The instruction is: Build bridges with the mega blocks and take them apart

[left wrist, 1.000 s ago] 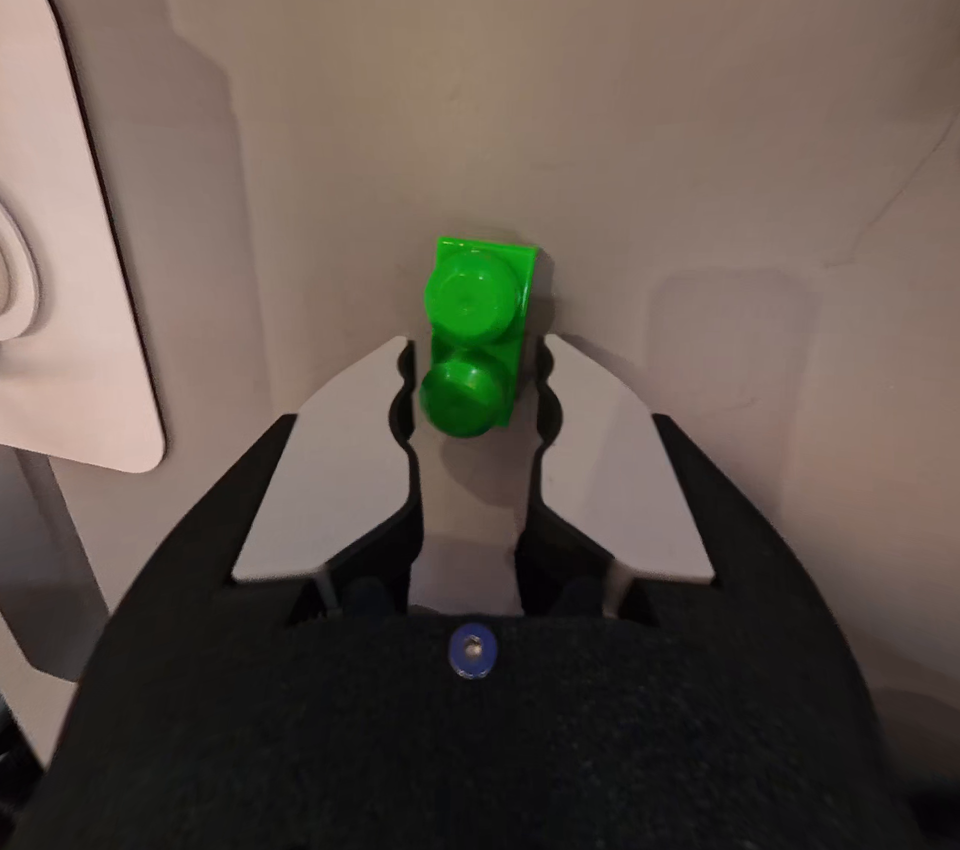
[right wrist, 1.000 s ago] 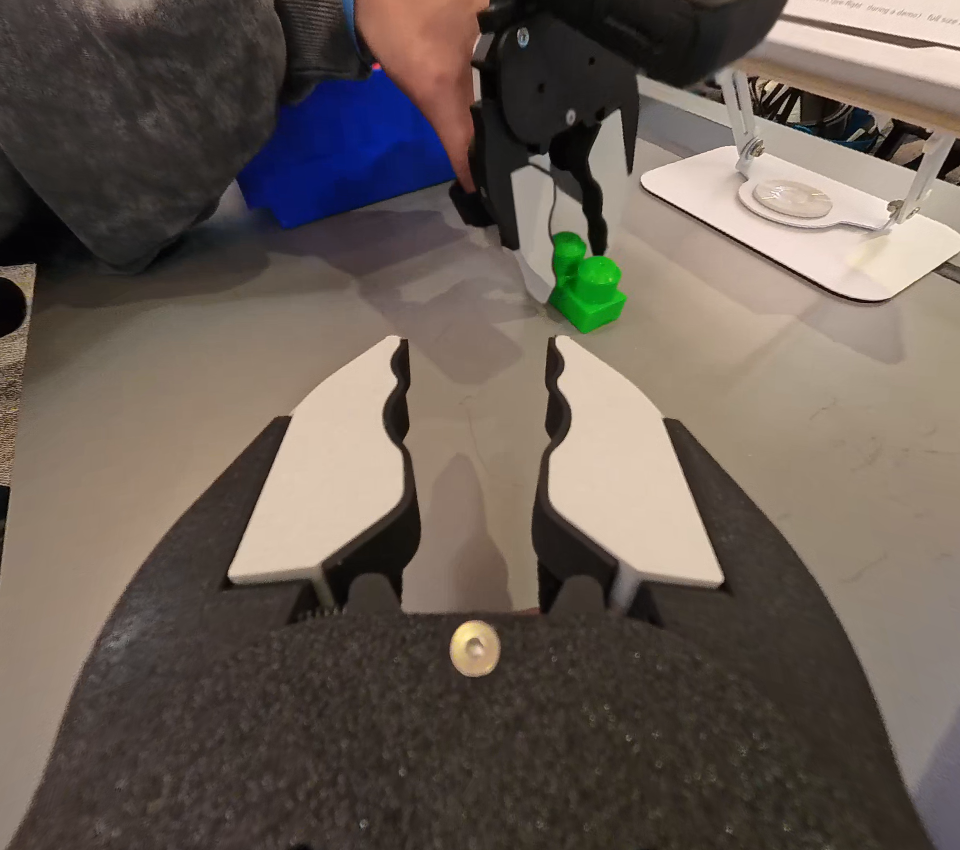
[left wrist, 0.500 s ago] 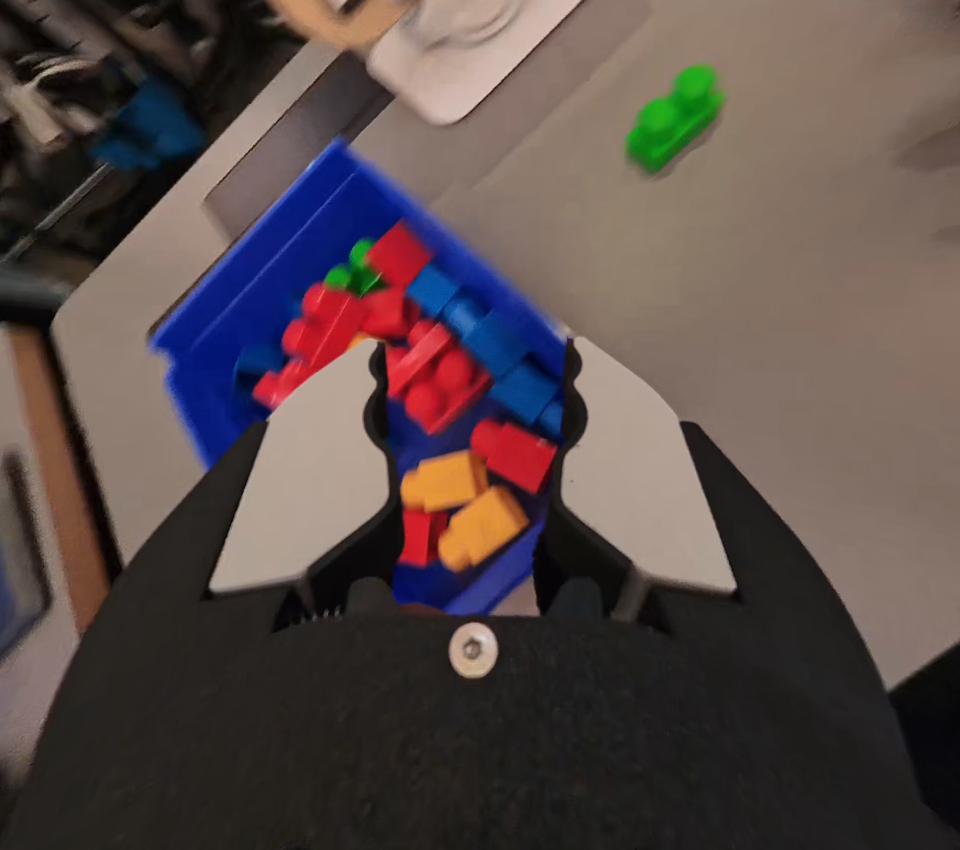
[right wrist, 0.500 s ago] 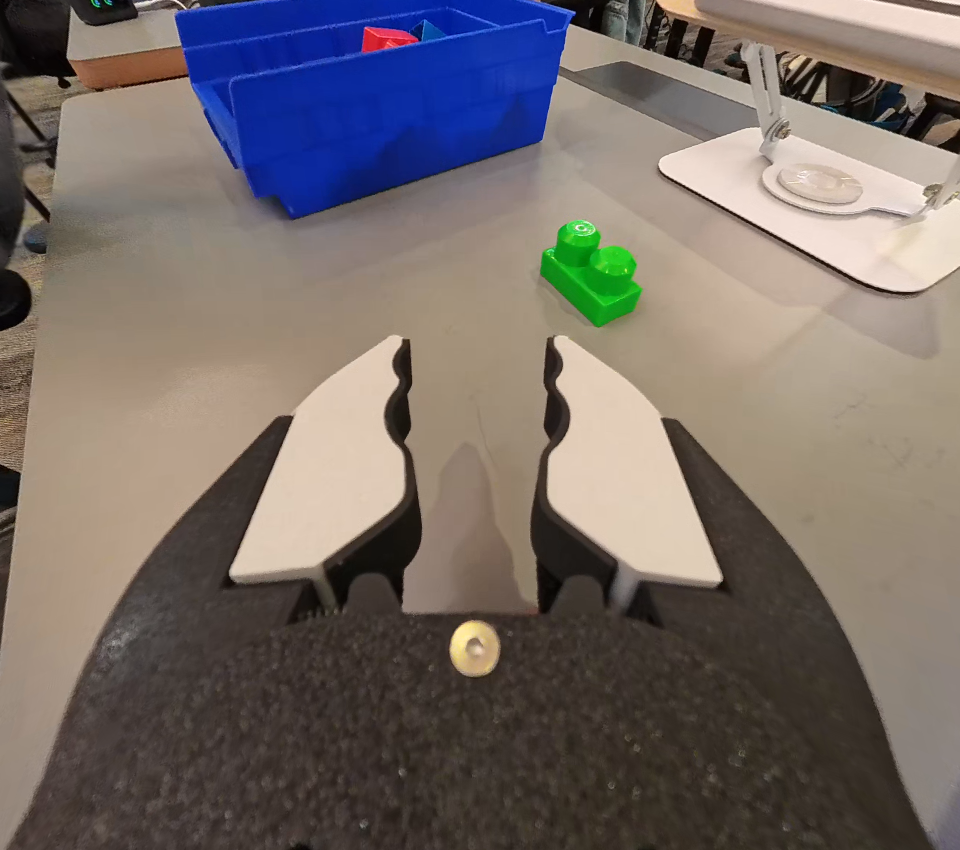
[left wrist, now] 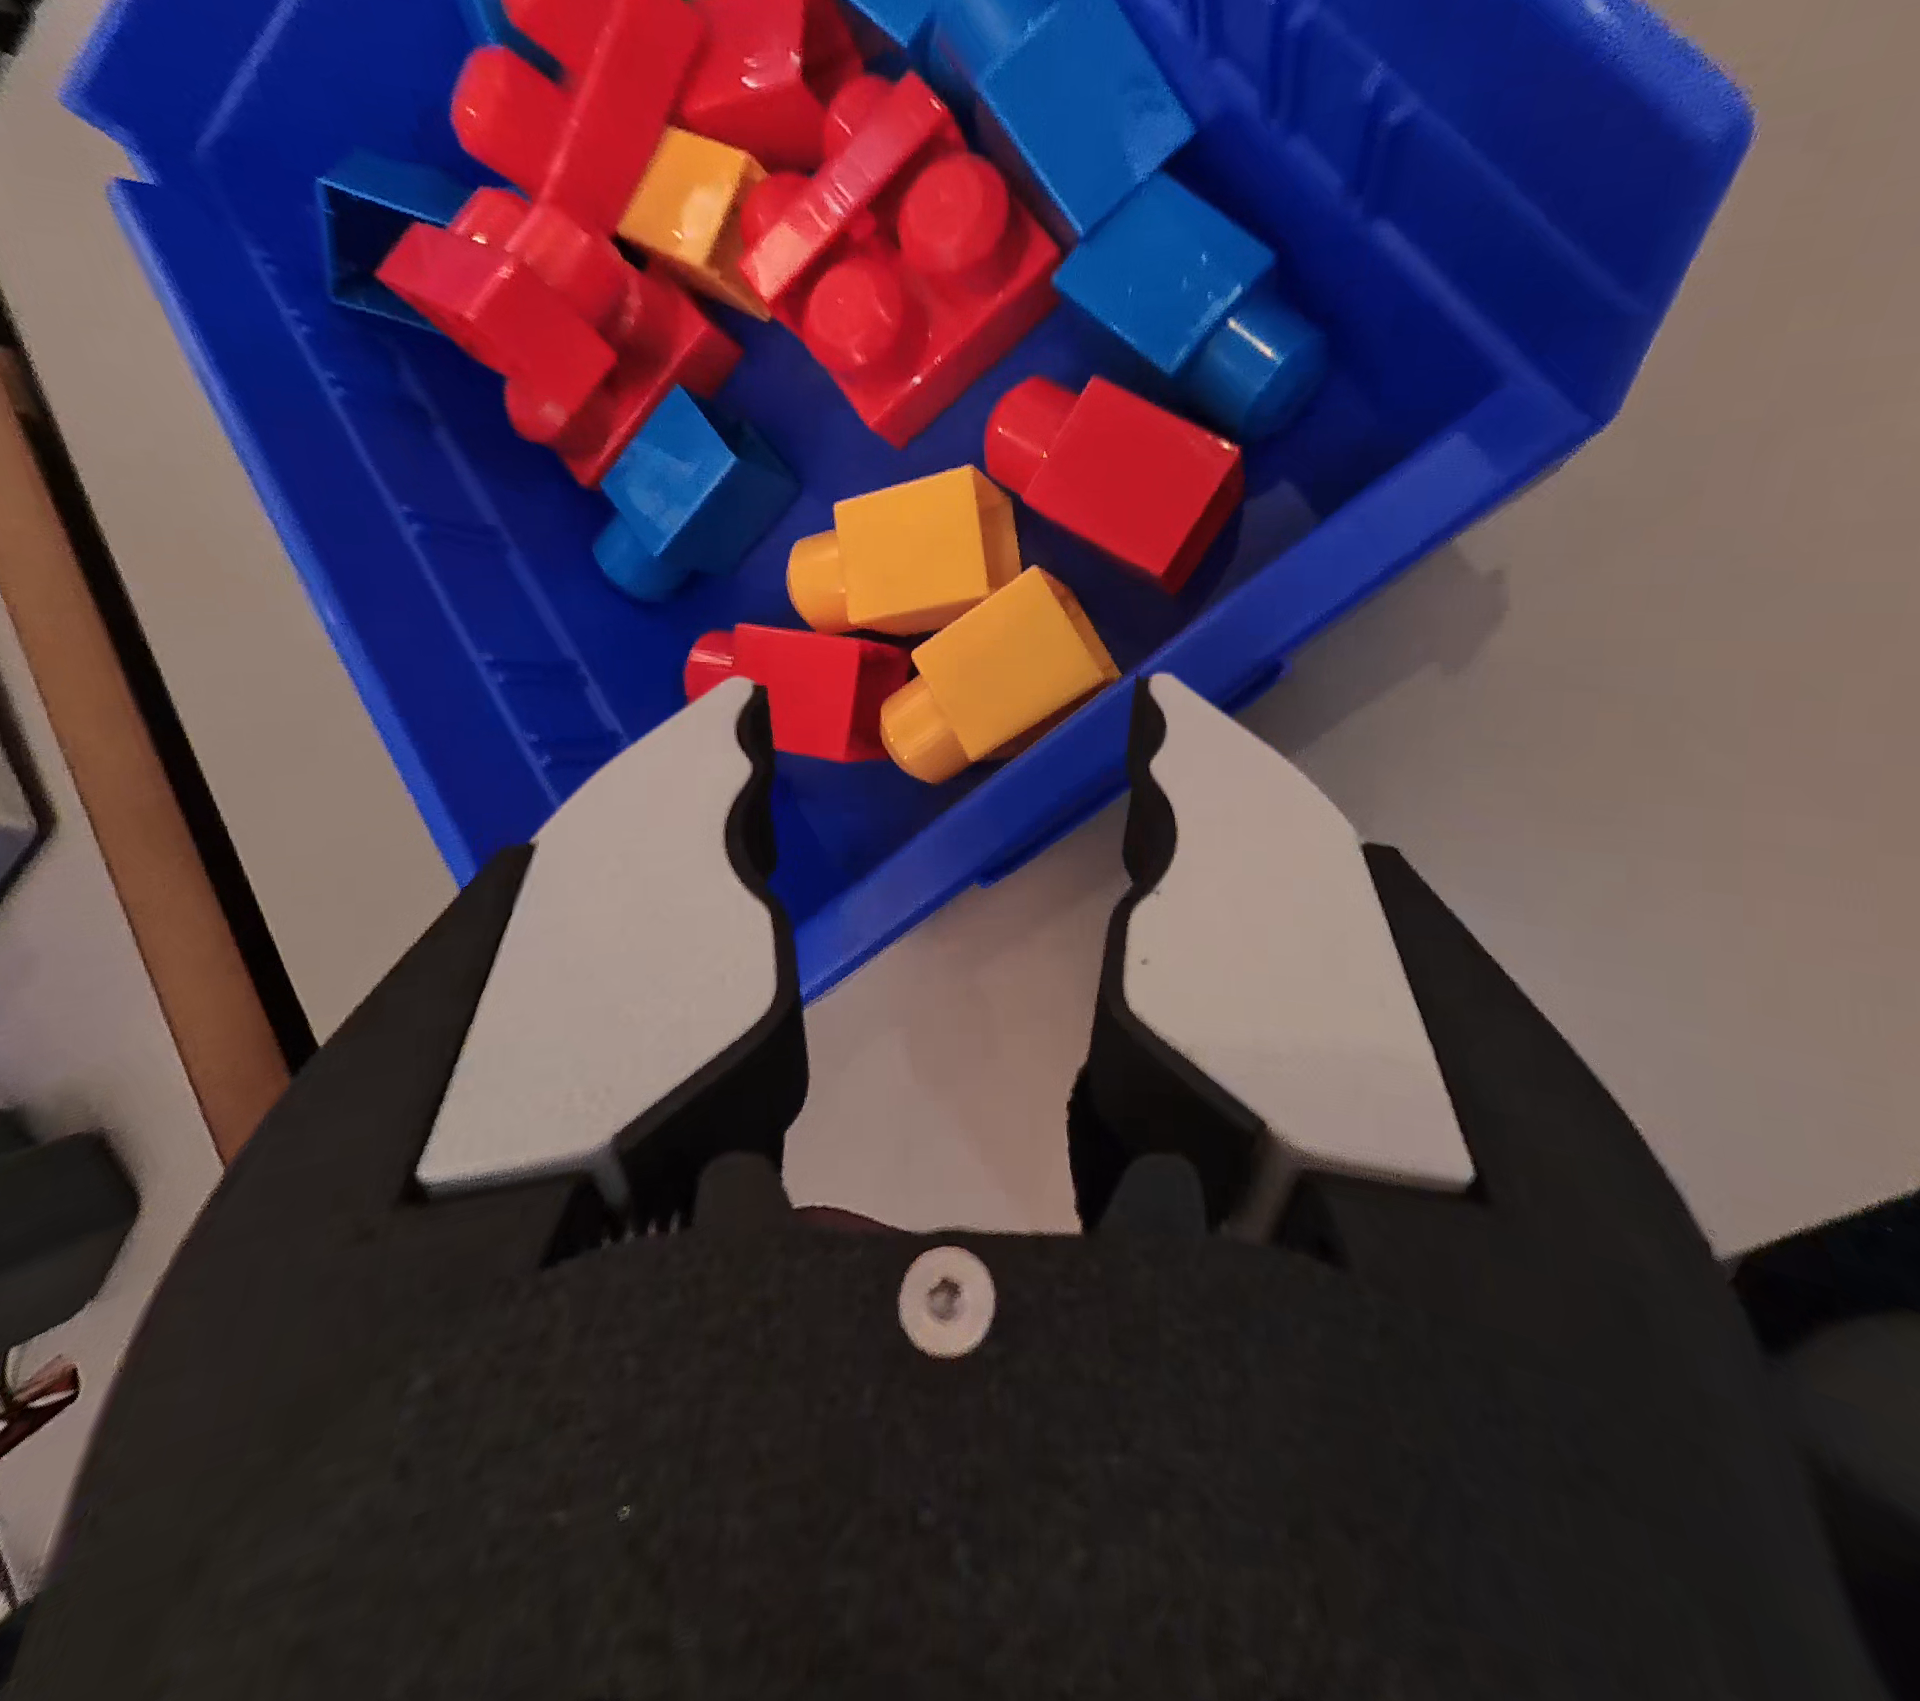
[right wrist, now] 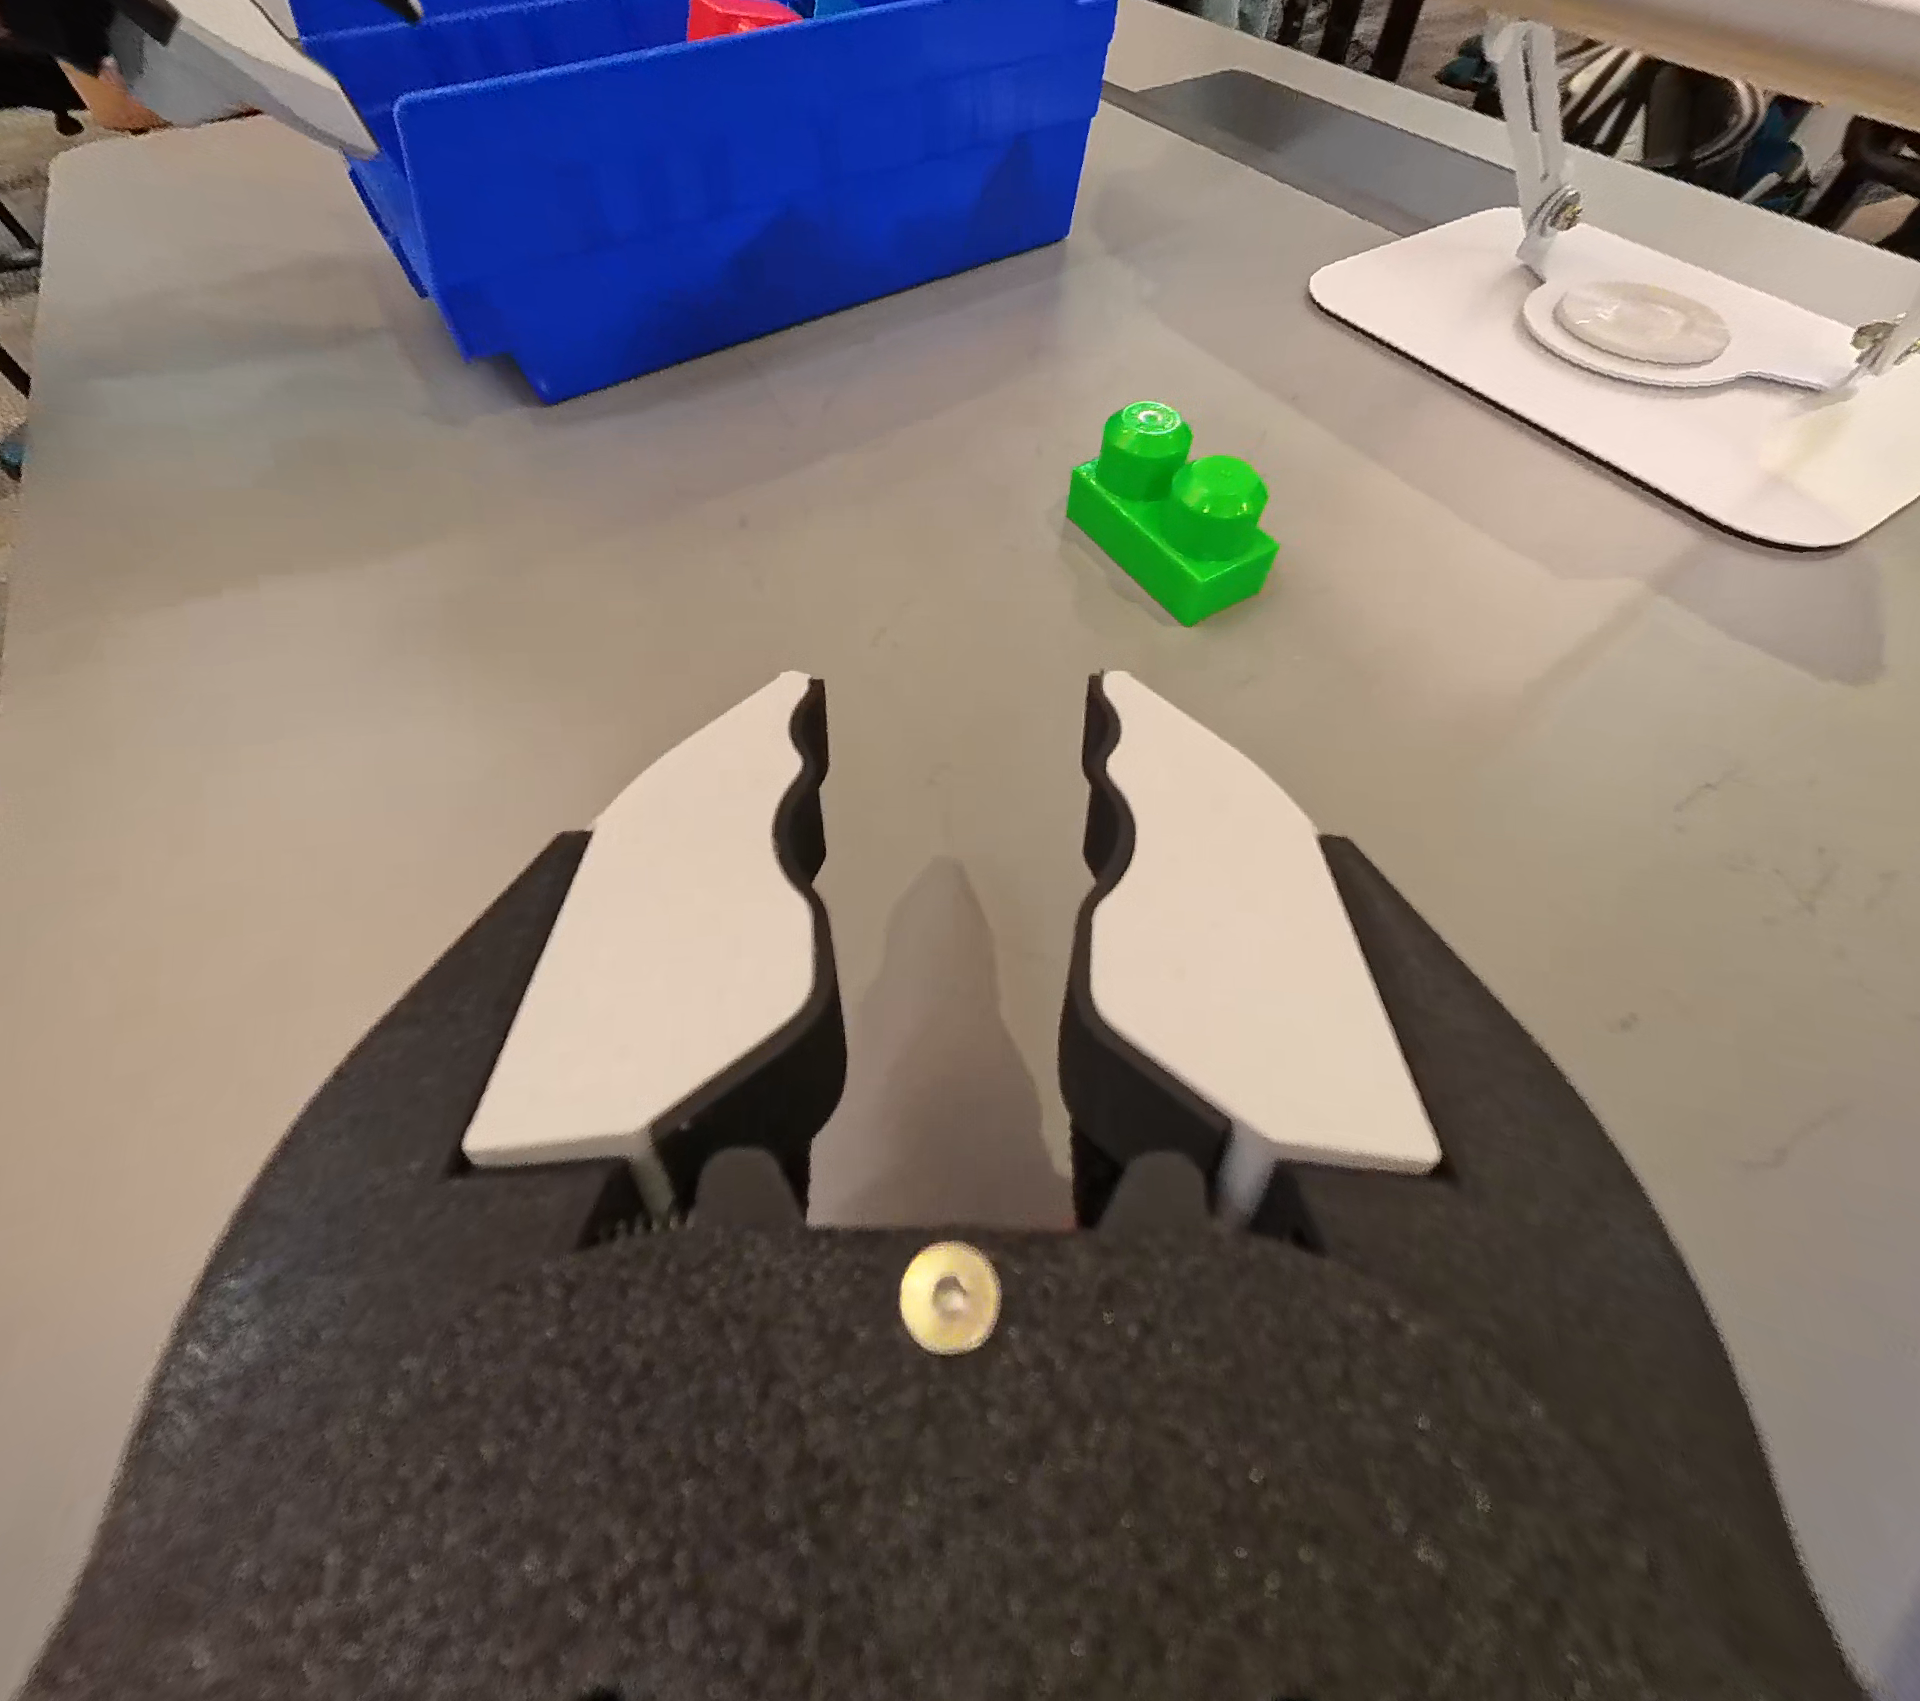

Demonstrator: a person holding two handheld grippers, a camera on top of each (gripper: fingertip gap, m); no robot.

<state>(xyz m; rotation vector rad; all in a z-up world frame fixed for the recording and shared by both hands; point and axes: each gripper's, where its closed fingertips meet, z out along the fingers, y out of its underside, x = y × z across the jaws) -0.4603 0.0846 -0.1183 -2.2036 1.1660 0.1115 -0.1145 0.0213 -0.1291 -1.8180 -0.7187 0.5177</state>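
The left gripper [left wrist: 943, 695] hangs over the blue plastic bin [left wrist: 1507, 124] of mixed blocks, jaws spread and empty. The right gripper [right wrist: 954, 695], jaws likewise spread, hovers over the grey bench [right wrist: 416, 612] near a green two-stud block [right wrist: 1172, 517].

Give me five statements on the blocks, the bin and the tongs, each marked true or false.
1. The left tongs hold a yellow block. False: they are open and empty, above the blue plastic bin's near corner.
2. A green two-stud plastic block sits alone on the grey table. True.
3. The bin holds red, blue, yellow and green blocks. True.
4. The right tongs grip the green two-stud block. False: they are open, the block lying ahead of them.
5. The green two-stud block lies upside down. False: its studs point up.
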